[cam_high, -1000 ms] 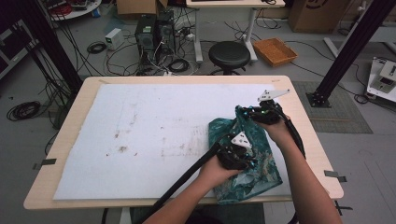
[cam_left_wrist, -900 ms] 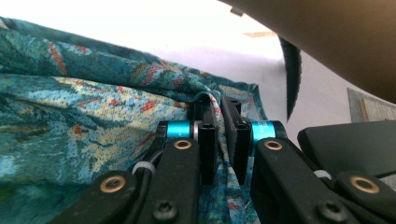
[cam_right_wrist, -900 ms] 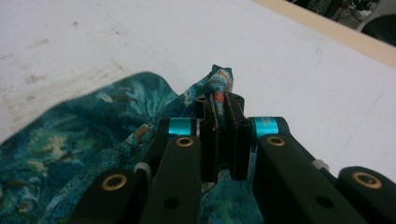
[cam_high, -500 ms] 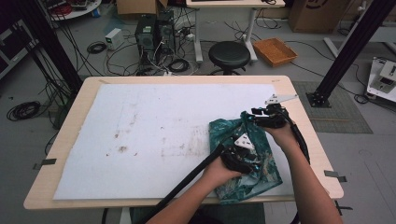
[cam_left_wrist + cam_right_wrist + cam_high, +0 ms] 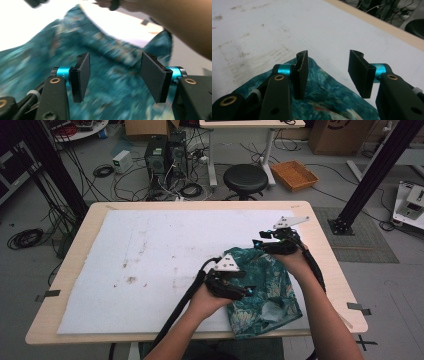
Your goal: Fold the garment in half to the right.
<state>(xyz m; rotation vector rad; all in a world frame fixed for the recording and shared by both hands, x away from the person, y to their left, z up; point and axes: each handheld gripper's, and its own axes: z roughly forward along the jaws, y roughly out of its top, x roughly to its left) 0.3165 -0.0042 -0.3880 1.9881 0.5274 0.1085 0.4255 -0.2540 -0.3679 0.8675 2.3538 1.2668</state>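
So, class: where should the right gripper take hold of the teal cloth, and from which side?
Probably the far corner of the cloth, which lies flat on the white mat just under the right gripper. Its jaws stand open above that point. Come down from above and slightly from the far side, so one jaw slips under the thin edge.

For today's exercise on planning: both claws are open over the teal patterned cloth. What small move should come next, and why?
Probably lower the right claw and close it on the cloth corner below it. Both it and the left claw stand open, gripping nothing, and the cloth lies crumpled near the white mat edge.
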